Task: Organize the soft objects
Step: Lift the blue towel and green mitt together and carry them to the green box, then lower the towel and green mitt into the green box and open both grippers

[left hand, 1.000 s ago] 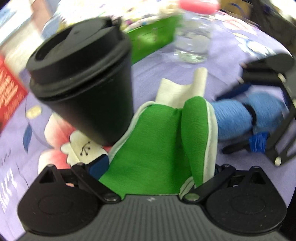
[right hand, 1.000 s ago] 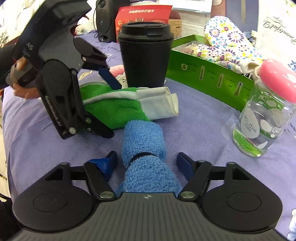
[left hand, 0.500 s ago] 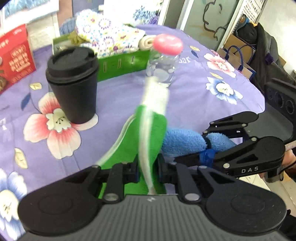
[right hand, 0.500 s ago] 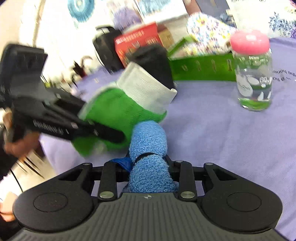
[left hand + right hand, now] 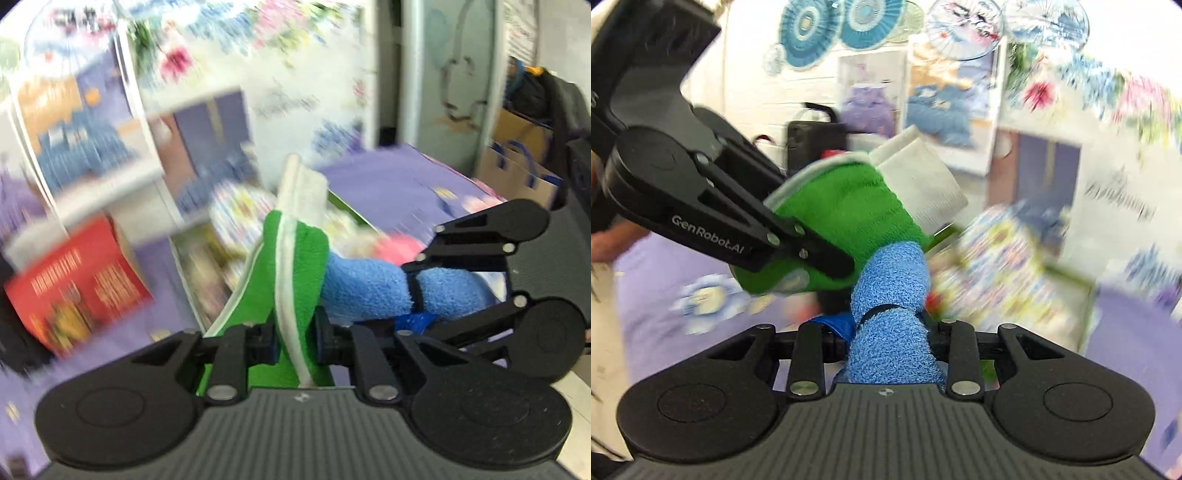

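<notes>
The left gripper (image 5: 293, 341) pinches the green-and-white cloth (image 5: 295, 266), the right gripper (image 5: 888, 341) squeezes the blue towel roll (image 5: 890, 306); both seem to be raised above the blurred purple desk (image 5: 399, 188).

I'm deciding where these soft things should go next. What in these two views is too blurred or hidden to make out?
- Left wrist view: red box print, motion-blurred.
- Right wrist view: floral fabric smeared; its container unclear.
- Both views: green-and-white cloth mitt and blue terry roll have near ends hidden behind the gripper bodies.
</notes>
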Demonstrator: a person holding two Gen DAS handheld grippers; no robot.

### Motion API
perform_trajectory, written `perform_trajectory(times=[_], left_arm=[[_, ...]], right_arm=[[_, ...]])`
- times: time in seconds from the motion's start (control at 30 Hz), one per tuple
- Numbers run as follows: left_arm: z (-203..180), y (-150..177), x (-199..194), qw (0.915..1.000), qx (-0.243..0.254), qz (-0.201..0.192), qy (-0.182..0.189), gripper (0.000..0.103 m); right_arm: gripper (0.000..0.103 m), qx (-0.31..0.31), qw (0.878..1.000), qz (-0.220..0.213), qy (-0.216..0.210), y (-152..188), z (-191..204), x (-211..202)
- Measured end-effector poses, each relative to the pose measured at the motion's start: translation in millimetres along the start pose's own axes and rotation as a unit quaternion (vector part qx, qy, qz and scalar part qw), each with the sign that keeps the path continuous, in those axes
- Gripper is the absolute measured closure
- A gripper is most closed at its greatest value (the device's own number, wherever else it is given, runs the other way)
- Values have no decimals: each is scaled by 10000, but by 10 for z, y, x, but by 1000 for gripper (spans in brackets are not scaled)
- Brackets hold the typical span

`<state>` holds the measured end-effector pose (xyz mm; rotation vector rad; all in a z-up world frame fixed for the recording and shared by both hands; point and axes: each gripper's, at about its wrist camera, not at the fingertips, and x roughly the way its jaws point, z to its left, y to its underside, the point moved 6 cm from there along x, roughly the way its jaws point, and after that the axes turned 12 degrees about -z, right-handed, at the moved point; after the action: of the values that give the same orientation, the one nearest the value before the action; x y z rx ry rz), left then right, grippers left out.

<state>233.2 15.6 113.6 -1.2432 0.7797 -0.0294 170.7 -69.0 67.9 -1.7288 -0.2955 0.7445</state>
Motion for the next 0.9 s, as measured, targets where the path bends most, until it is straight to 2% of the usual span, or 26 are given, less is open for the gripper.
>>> perform_trajectory(times=[0.1, 0.2, 0.3, 0.43, 0.5, 0.53, 0.57, 0.63, 0.77, 0.9], left_arm=[[212, -319, 415, 9993, 85, 15, -352, 90], [442, -423, 893, 9977, -33, 278, -618, 90], [669, -285, 1337, 9934, 10, 718, -889, 90], [708, -69, 1823, 9887, 67, 1202, -890, 89], [665, -11, 1976, 9860, 266, 1352, -933, 59], [641, -3, 2023, 9842, 455, 1411, -971, 33], [615, -11, 2017, 9845, 591, 1303, -1018, 20], [576, -62, 1932, 9878, 725, 970, -976, 9], [600, -220, 1736, 9879, 793, 562, -1213, 9], [629, -406, 1490, 9873, 650, 371, -1402, 9]], right_arm=[[89, -275, 9991, 168, 274, -188, -409, 358], [89, -382, 9967, 453, 562, -190, -859, 721], [89, -287, 9907, 886, 994, 5, -1374, 1092], [88, 210, 9820, 1364, 1287, 415, -1850, 1485], [86, 478, 9812, 1452, 1180, 533, -1916, 1622], [85, 597, 9806, 1459, 1163, 561, -1934, 1654], [85, 707, 9805, 1413, 1165, 564, -1948, 1659], [82, 802, 9827, 1154, 1210, 499, -1983, 1602], [80, 1081, 9832, 609, 1341, 268, -2075, 1383], [79, 1030, 9830, 380, 1474, 18, -2052, 1177]])
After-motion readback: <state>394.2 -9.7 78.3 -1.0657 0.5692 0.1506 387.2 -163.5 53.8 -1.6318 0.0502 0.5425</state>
